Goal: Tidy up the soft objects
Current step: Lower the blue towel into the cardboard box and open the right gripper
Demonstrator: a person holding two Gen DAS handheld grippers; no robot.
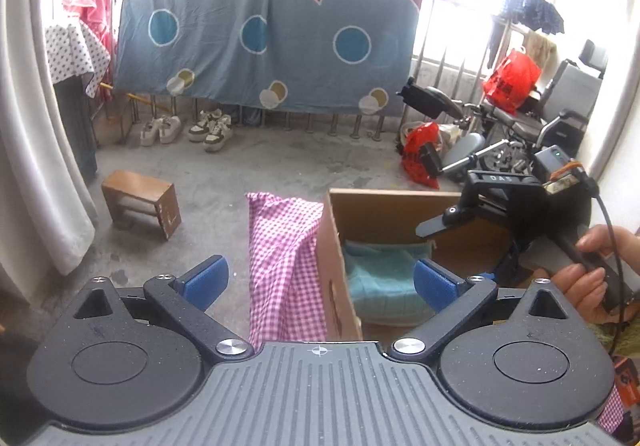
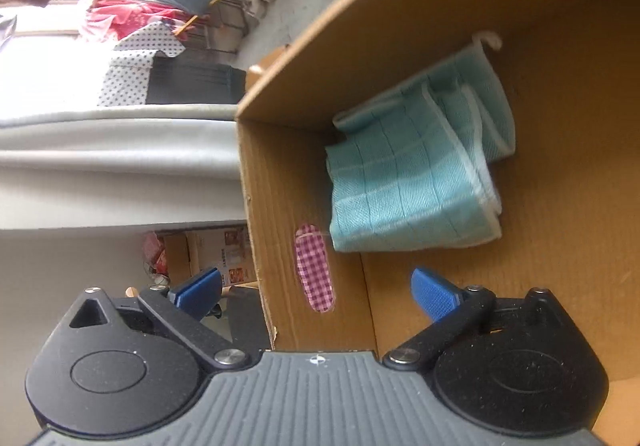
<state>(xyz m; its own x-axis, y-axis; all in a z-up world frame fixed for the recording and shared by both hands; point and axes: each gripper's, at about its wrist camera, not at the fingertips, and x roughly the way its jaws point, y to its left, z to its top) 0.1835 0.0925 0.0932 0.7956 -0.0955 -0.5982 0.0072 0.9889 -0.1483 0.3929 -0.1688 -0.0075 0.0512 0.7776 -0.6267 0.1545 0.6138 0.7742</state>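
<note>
While both grippers' fingers (image 1: 206, 282) stand spread, holding nothing, a teal towel (image 2: 416, 182) lies inside the cardboard box (image 2: 304, 174).

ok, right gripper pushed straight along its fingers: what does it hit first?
Likely the cardboard box inner wall near the pink gingham cloth in the handle cutout; the folded teal towel sits just beyond. Depth unclear. Jaws open.

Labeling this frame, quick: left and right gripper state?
Left gripper: open, holding nothing.
Right gripper: open, empty, over the box with the towel.

Black hand-held gripper (image 1: 320, 282), blue pads (image 1: 206, 280)
</note>
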